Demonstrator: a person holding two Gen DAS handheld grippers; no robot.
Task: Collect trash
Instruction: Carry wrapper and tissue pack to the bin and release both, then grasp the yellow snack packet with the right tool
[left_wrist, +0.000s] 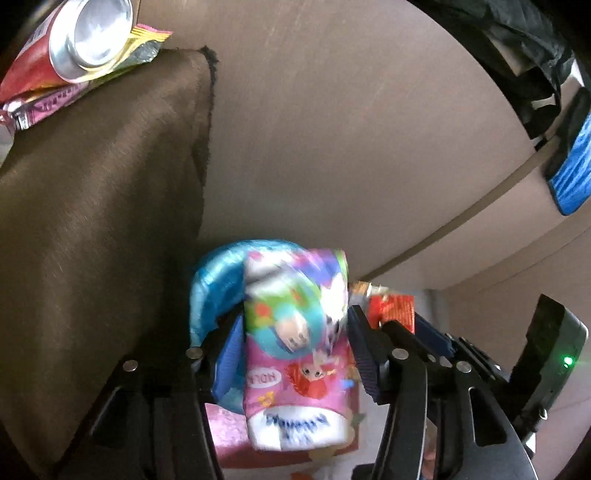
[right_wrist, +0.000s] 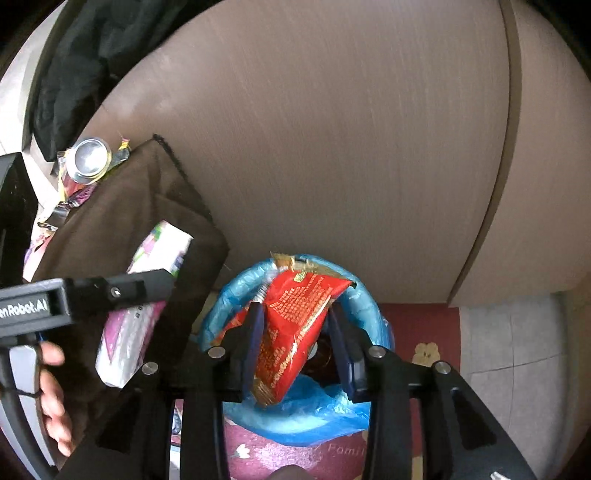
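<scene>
Right wrist view: the right gripper (right_wrist: 295, 332) stands released, a red crinkled foil wrapper (right_wrist: 295, 325) loose between its jaws above the blue-lined round bin (right_wrist: 364, 302). Left gripper (left_wrist: 295, 332), also released, has a pink cartoon-printed plastic packet (left_wrist: 295, 350) between its jaws, near the bin.

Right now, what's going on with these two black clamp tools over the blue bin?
A person is clearing trash with a handheld gripper in each hand. The left gripper has a pink cartoon-printed wrapper between its jaws, and the right gripper has a red snack wrapper between its jaws. Both are poised above a bin lined with a blue bag; the jaws look loosened, as if dropping the wrappers in. A drink can and more wrappers wait on the brown cloth-covered surface beside it.
</scene>
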